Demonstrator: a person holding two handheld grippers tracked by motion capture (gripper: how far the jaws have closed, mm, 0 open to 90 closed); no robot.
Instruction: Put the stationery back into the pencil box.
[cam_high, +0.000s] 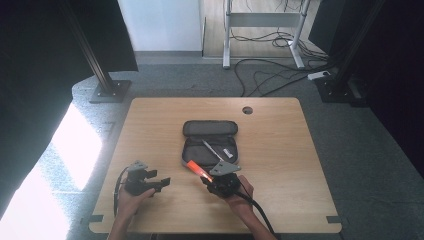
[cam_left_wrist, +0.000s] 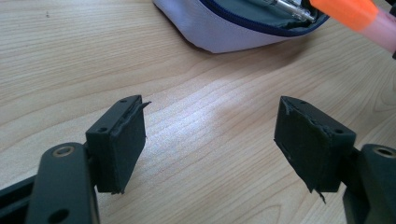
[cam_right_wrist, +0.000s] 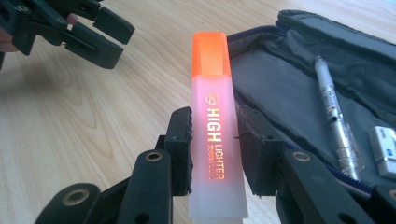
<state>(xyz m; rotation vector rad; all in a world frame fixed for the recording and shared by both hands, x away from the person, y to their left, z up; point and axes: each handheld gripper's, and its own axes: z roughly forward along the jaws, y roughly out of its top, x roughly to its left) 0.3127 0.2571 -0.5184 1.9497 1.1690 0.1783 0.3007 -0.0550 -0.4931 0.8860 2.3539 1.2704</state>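
An orange highlighter (cam_right_wrist: 212, 93) with a pale translucent body stands between the jaws of my right gripper (cam_right_wrist: 215, 135), which is shut on it. In the high view the highlighter (cam_high: 196, 169) hangs over the near left corner of the open dark pencil case (cam_high: 209, 131), held by the right gripper (cam_high: 207, 180). A silver pen (cam_right_wrist: 332, 107) and a small white eraser (cam_right_wrist: 385, 150) lie inside the case (cam_right_wrist: 289, 84). My left gripper (cam_left_wrist: 212, 140) is open over bare wood, left of the case (cam_left_wrist: 219, 32). The same left gripper (cam_high: 161, 183) sits near the table's front left.
The wooden table (cam_high: 280, 165) has a round cable hole (cam_high: 247, 110) at its back edge. On the floor behind stand a desk frame (cam_high: 262, 30) with loose cables (cam_high: 270, 75), and dark stands at both sides.
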